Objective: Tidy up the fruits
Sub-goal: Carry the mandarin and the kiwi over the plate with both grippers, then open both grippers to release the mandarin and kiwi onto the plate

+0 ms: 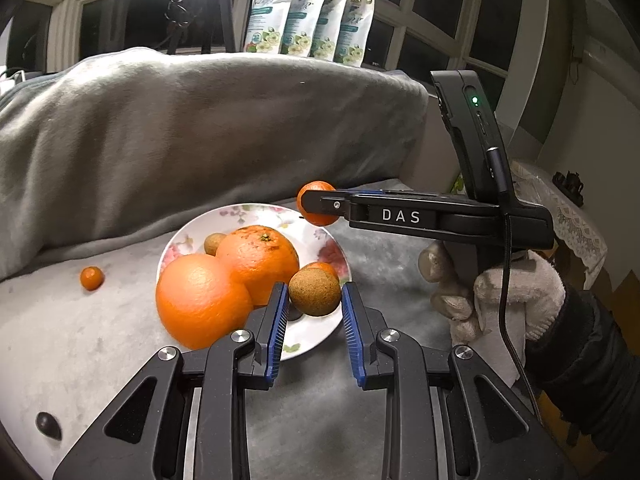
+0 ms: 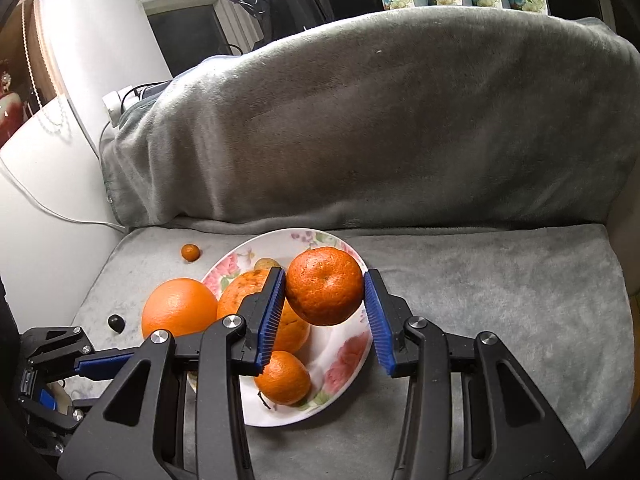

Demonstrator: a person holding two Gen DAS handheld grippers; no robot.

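Observation:
A floral plate (image 1: 188, 236) (image 2: 344, 364) lies on the grey blanket-covered seat. Two big oranges (image 1: 202, 300) (image 1: 260, 260) rest on it, with a small brown fruit (image 1: 214, 242) behind and a small tangerine (image 2: 282, 378). My left gripper (image 1: 315, 300) is shut on a brown round fruit (image 1: 315, 289) just above the plate's near rim. My right gripper (image 2: 325, 292) is shut on a tangerine (image 2: 324, 286) and holds it above the plate; it also shows in the left wrist view (image 1: 316, 204). A tiny orange fruit (image 1: 92, 278) (image 2: 190, 252) lies on the seat left of the plate.
A dark small object (image 1: 49, 426) (image 2: 116, 323) lies on the seat near the left front. The blanket-draped backrest (image 1: 200, 128) rises behind the plate. Several pouches (image 1: 312, 12) stand on the sill behind. A gloved hand (image 1: 500, 300) holds the right gripper.

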